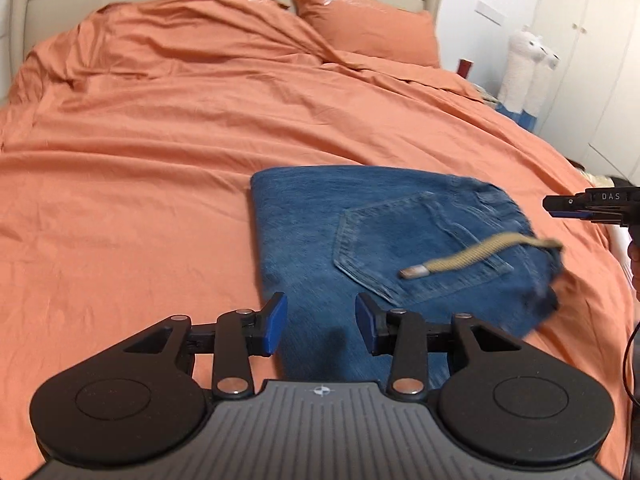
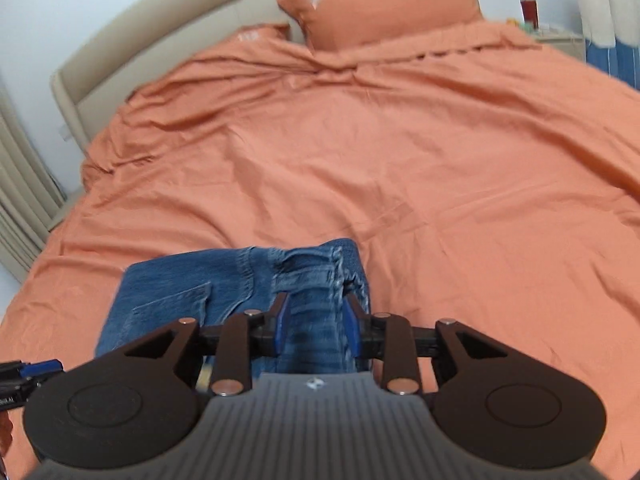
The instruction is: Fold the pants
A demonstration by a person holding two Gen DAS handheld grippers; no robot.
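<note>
One folded denim jeans (image 1: 360, 232) (rectangular), rumpled orange sheet (image 1: 160, 160)

The folded blue denim pants (image 1: 360, 232) show lighter faded stitching round the back pocket, and a tan woven drawstring (image 1: 472, 256) with a silver metal tip lies across them ahead of the left jaws. The rumpled bed sheet (image 1: 160, 160) and pillow (image 1: 360, 20) beyond are plain orange. Both black grippers carry blue pads (image 1: 276, 324).
</note>
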